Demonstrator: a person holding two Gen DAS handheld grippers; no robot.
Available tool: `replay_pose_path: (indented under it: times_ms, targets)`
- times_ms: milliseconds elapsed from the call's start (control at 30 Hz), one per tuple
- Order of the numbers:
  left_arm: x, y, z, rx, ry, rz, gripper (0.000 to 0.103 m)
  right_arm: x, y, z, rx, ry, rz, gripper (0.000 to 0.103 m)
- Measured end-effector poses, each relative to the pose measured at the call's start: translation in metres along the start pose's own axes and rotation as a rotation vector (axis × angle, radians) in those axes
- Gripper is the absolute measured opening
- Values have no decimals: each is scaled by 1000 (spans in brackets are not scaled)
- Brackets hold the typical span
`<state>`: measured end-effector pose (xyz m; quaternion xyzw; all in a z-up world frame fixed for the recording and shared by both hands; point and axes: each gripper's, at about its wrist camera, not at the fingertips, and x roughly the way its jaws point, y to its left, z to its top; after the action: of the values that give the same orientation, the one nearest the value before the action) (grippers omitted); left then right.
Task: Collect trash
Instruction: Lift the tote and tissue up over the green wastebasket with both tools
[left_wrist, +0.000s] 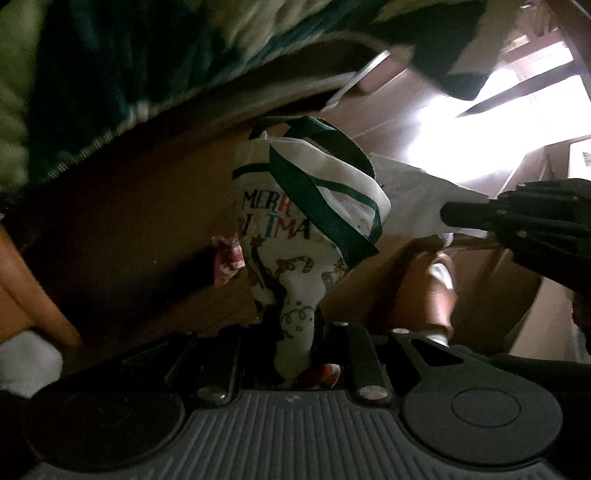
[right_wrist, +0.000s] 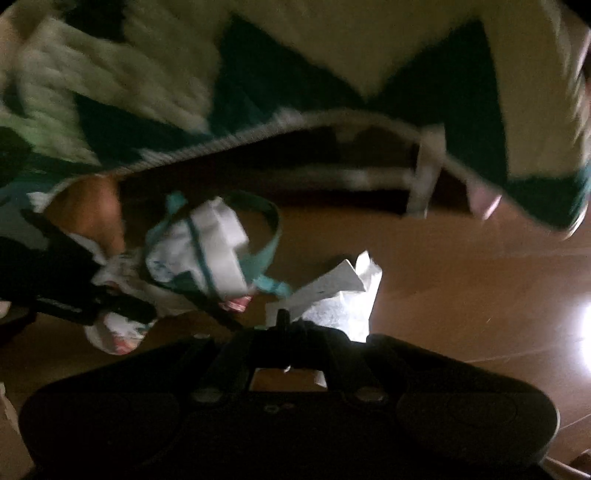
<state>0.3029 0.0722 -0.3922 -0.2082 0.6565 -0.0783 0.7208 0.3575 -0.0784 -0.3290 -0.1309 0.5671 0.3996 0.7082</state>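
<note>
The left hand-held gripper (left_wrist: 295, 354) pinches the Christmas gift bag (left_wrist: 306, 210) by its bottom, mouth outward. The right hand-held gripper (right_wrist: 282, 325) clamps crumpled white paper (right_wrist: 332, 295) beside it; motion blur suggests the paper may miss the collapsed opening.

White Christmas bag (left_wrist: 295, 236) (green handles) hanging; crumpled paper (right_wrist: 332, 295) beside.

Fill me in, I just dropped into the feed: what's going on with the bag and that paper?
The left gripper has its jaws shut on a bunched Christmas gift bag with green ribbon handles, holding it up over the wooden floor. The right gripper is shut on a crumpled white paper close beside the bag's mouth; it isn't inside yet. A green and white rug lies beyond. The picture is dim and blurred.
</note>
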Motion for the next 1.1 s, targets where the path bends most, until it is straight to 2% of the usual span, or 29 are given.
replay_pose_path:
  times_ms: [167, 300, 667, 900, 1100]
  targets:
    - [-72, -28, -16, -11, -116, -24, 16, -90, 28, 9, -55, -125, -41, 0]
    - [-137, -58, -33, -2, -242, -51, 16, -168, 52, 5, -72, -252, -75, 0]
    - [-317, -178, -68, 163, -598, -25, 16, -371, 107, -25, -172, -617, -211, 0]
    - [-394, -263, -63, 257, -767, -57, 17, -485, 110, -33, -215, -840, -358, 0]
    - [-441, -347, -40, 339, -847, -114, 17, -565, 75, -30, -145, -977, -463, 0]
